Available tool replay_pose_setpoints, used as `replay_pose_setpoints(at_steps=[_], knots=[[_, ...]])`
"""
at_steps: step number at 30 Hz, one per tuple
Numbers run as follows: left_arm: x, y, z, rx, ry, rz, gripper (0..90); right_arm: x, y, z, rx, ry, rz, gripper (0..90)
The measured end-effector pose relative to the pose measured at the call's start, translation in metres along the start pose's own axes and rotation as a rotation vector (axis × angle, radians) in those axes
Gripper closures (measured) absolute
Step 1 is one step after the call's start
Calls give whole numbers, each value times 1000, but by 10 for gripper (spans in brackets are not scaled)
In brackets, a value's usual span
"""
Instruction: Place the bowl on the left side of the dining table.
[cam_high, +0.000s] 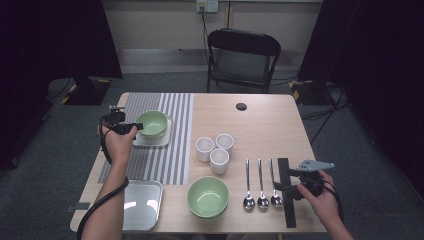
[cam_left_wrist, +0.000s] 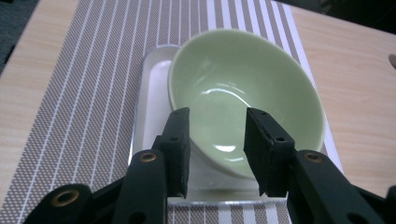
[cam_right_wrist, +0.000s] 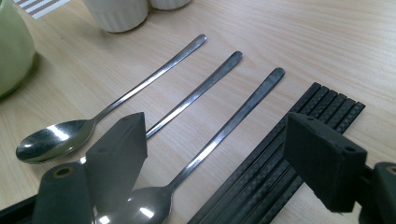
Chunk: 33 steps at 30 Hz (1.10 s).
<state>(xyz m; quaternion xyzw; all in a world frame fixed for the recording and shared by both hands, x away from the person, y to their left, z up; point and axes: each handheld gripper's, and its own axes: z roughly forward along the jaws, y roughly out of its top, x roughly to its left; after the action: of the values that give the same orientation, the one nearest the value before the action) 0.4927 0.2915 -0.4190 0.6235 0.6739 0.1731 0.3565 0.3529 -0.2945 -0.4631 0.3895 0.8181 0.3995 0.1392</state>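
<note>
Three white cups (cam_high: 214, 149) and a second green bowl (cam_high: 208, 197) sit mid-surface, clear of the left claw (cam_left_wrist: 217, 144), jaws apart at the near rim of the green bowl (cam_left_wrist: 243, 88) tilted on its small tray (cam_left_wrist: 154, 93); right claw (cam_right_wrist: 224, 154) open over spoons (cam_right_wrist: 205, 140).

Black folding chair (cam_high: 243, 59), grey carpet (cam_high: 65, 150), pale wall (cam_high: 160, 22), dark curtains (cam_high: 380, 60)

Pale green bowl (cam_left_wrist: 243, 93), empty, glossy, upright on small clear tray (cam_left_wrist: 152, 100), w/ near rim between the left gripper (cam_left_wrist: 217, 144) jaws, pads not pressing.
</note>
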Motion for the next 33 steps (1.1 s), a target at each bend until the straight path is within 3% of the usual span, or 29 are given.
replay_pose_setpoints(at_steps=[7,13,21,33], knots=[[-2,-4,-7,1,-21,4,566,0,1,2,8,-5,5,211],[-7,-7,-9,-30,-42,53,447,0,3,5,18,-18,-12,211],[-14,-9,-13,-13,-77,67,411,3,5,4,21,-18,-20,211],[-20,-13,-23,-41,-115,96,355,5,5,-1,28,-12,-14,211]])
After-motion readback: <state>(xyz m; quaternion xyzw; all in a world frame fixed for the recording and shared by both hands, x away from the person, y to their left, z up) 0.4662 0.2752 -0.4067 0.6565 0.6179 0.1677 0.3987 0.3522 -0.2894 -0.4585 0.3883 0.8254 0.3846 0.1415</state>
